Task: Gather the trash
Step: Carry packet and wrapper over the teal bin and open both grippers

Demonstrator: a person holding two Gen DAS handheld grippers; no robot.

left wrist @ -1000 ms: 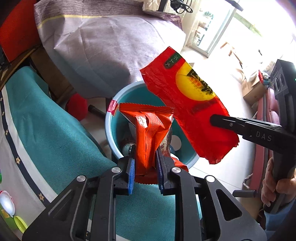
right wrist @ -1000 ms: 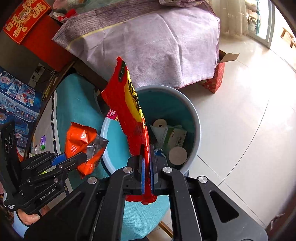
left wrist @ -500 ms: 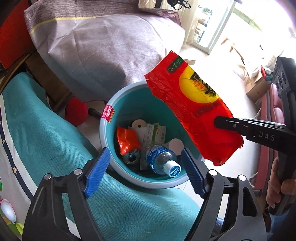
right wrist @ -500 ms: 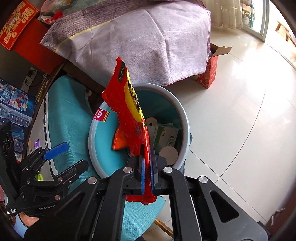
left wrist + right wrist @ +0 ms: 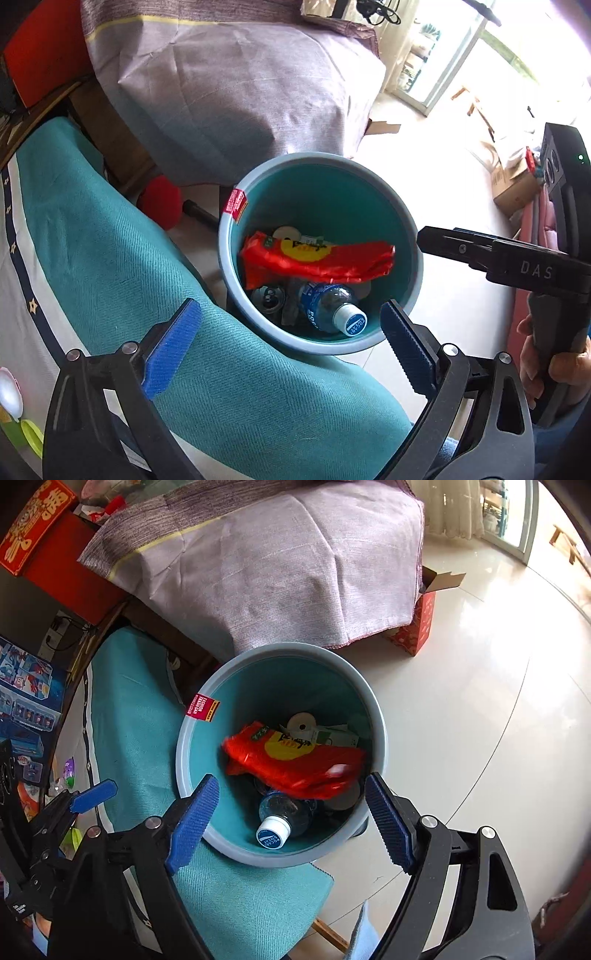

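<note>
Released since the earlier frame, red snack wrapper [image 5: 295, 762] now lies inside the teal bin [image 5: 376, 709]. Left tongs [image 5: 291, 343] and right tongs [image 5: 291, 823] both gape wide, holding nothing.

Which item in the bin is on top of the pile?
The red wrapper with the yellow circle, lying across the teal bin. The water bottle and can sit beneath it.

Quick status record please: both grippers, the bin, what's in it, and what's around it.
left gripper: open, empty, above the bin's near rim
right gripper: open, empty, over the bin
trash bin: teal, upright on the floor
red wrapper: inside, lying on top
plastic bottle: inside, white cap toward the near wall
can: inside, beside the bottle
teal cloth: against the bin's near side
</note>
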